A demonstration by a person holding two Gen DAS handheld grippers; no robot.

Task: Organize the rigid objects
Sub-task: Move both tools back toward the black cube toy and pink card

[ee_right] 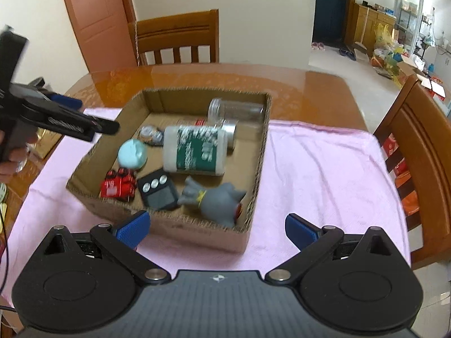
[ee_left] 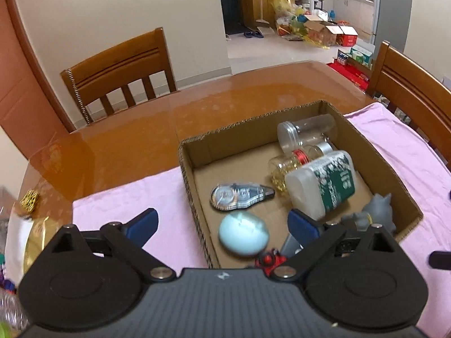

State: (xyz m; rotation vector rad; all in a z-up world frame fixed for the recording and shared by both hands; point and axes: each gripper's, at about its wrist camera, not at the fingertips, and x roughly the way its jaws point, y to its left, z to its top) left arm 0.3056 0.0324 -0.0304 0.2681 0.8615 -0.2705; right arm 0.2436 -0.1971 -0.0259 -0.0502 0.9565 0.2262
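Observation:
A cardboard box (ee_left: 194,152) (ee_right: 197,231) sits on a pink cloth (ee_right: 324,169). In it lie a white bottle with a green label (ee_left: 324,186) (ee_right: 197,149), a clear jar (ee_left: 304,132) (ee_right: 236,111), a correction tape dispenser (ee_left: 239,197), a pale blue egg shape (ee_left: 243,233) (ee_right: 132,153), a grey toy animal (ee_left: 372,214) (ee_right: 217,197), a red toy car (ee_right: 118,187) and a black timer (ee_right: 157,191). My left gripper (ee_left: 222,219) (ee_right: 90,114) hangs open over the box's left wall, pads touching nothing. My right gripper (ee_right: 217,221) is open and empty before the box's near wall.
The cloth lies on a glossy wooden table (ee_left: 169,118). Wooden chairs stand behind it (ee_left: 118,73) and at its right (ee_right: 417,152). Gold packets (ee_left: 31,200) and other small items lie at the table's left end. A hand (ee_right: 11,155) grips the left tool.

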